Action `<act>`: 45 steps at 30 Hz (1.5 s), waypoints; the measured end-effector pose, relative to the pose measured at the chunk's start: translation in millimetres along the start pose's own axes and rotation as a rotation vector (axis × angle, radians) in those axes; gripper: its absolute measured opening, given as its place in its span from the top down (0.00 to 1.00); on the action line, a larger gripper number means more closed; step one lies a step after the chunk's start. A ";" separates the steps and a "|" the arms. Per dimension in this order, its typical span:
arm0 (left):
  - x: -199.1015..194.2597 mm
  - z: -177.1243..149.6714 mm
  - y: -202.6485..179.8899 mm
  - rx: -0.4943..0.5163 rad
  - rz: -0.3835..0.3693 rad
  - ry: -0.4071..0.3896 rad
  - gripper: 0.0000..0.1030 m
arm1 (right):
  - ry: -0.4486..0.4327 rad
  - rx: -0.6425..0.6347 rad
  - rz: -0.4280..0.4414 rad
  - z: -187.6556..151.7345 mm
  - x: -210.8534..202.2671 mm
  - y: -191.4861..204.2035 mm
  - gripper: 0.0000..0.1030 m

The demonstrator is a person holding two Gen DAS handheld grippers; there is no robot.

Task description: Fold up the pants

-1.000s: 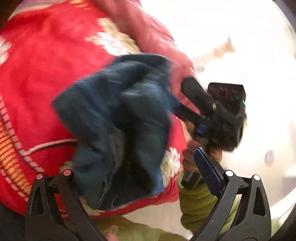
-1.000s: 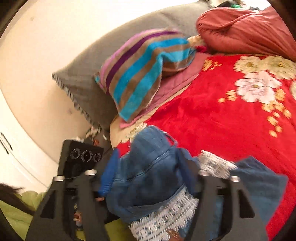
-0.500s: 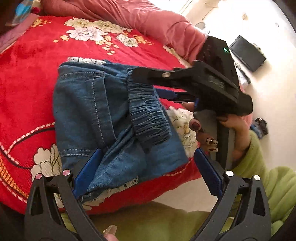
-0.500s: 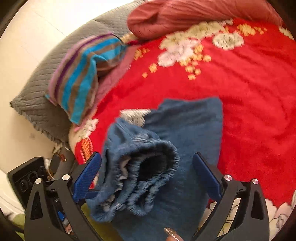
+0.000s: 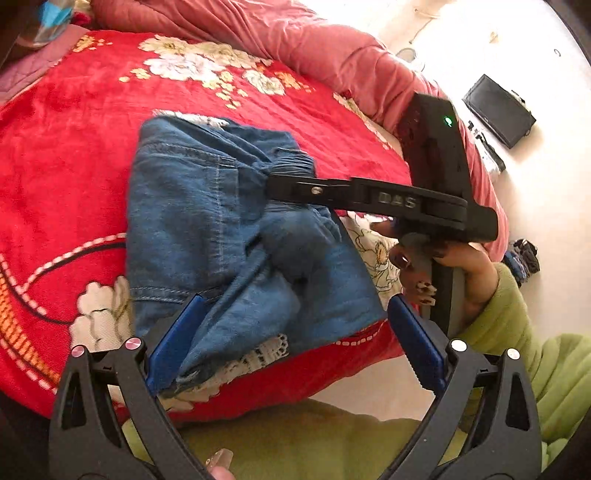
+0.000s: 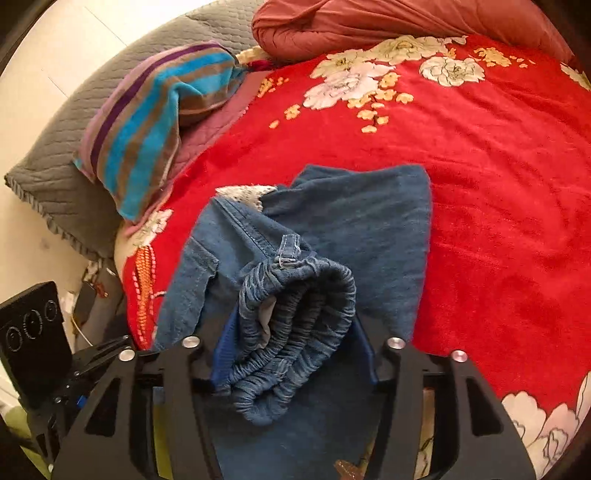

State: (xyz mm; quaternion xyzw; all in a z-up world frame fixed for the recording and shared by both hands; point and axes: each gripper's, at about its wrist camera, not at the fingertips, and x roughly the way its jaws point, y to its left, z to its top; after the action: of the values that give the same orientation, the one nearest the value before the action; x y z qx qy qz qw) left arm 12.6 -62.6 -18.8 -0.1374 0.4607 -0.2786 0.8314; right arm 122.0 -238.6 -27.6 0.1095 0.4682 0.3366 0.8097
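Observation:
Blue denim pants (image 5: 192, 206) lie folded over on the red flowered blanket (image 5: 62, 155), lace trim at the near edge. My left gripper (image 5: 291, 343) stands open over that near edge, the cloth loose between its blue pads (image 5: 413, 347). My right gripper (image 6: 293, 332) is closing its jaws on the bunched elastic waistband (image 6: 295, 306), which fills the gap so both pads touch it. In the left wrist view the right gripper (image 5: 280, 195) reaches in from the right, a hand (image 5: 454, 266) in a green sleeve holding it.
A striped cushion (image 6: 155, 122) and a grey pillow (image 6: 66, 173) lie at the bed's far left. A rolled pink quilt (image 6: 388, 18) runs along the far side. The bed's edge and pale floor (image 5: 546, 206) are to the right, with a dark flat device (image 5: 498, 110).
The pants, bunched and lifted a second ago, now rest on the blanket. The right gripper's jaws have narrowed from wide apart onto the waistband. Both grippers have sunk closer to the bed.

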 end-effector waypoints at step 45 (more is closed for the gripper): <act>-33.5 -16.1 0.8 0.104 0.270 -0.032 0.55 | -0.170 -0.374 -0.196 -8.9 -71.0 71.3 0.48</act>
State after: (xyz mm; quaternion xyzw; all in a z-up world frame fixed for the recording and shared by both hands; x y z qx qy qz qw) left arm -14.7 -41.7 -4.7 -0.0354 0.4465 -0.1855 0.8746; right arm 59.3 -232.3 51.4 -0.0605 0.3363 0.3268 0.8812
